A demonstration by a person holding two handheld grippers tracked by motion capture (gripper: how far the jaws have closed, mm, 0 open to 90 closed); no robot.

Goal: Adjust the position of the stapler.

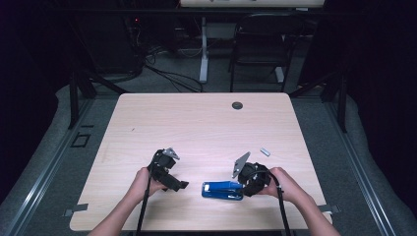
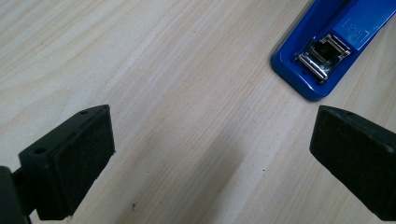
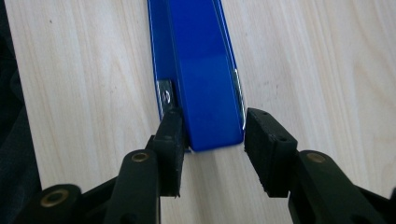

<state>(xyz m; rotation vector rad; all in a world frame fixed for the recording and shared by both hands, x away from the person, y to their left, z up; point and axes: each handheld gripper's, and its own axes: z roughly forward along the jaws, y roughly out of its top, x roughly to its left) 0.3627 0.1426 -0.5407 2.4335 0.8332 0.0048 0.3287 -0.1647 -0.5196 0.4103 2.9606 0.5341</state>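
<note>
Two hand-held grippers work over a light wood-grain table [image 1: 196, 123]. A blue stapler [image 1: 222, 190] lies flat near the front edge of the table, between the two grippers and closer to the right one.

Right gripper [image 1: 248, 184]: held in the person's right hand [image 1: 287, 186], it meets one end of the stapler. In the right gripper view the jaws are partly open and straddle this end of the stapler [image 3: 201, 70]. The jaw on the left of that view touches the stapler's side; the jaw on the right sits at the opposite side, and contact there cannot be confirmed.

Left gripper [image 1: 179, 186]: held in the person's left hand [image 1: 142, 184], it sits just beside the other end of the stapler, apart from it. In the left gripper view the jaws stand wide open with bare table between them; the stapler's metal-fitted end [image 2: 327, 51] lies ahead, toward the upper right.

A small silver object [image 1: 265, 152] rests on the table beyond the right gripper. A round dark grommet [image 1: 237, 105] sits near the far edge.
</note>
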